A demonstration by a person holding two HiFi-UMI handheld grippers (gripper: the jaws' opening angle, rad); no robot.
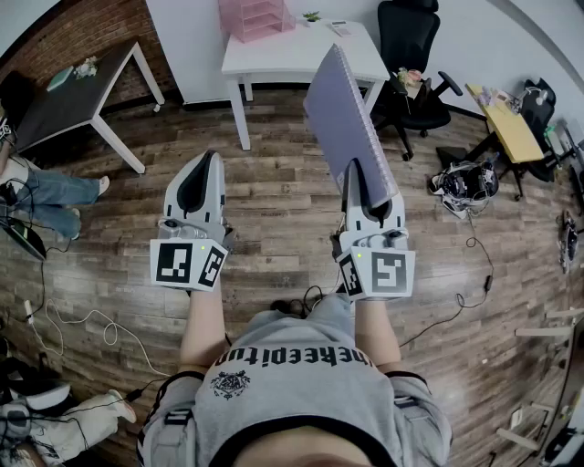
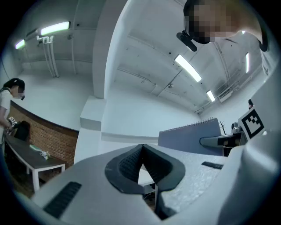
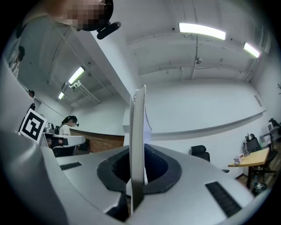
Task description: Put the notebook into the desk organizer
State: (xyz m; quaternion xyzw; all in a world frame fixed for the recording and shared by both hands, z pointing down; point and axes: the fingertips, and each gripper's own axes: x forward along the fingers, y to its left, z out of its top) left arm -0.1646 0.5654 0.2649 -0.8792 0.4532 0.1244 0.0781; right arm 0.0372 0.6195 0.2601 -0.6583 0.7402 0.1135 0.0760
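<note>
Office with wood floor [image 1: 274,210]: white table [image 1: 301,50] at twelve o'clock, pink desk organizer [image 1: 255,16] on its far edge. My right gripper [image 1: 362,173] clamps the notebook [image 1: 345,114] by its lower edge, pages rising toward twelve o'clock, well short of the table. My left gripper [image 1: 204,166], at nine o'clock, has jaws together, empty.

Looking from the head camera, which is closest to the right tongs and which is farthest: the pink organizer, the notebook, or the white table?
1. Notebook: clamped in the right tongs, sticking up and forward.
2. White table: straight ahead, beyond the notebook's top edge.
3. Pink organizer: on the table's far left corner, farthest back.
</note>
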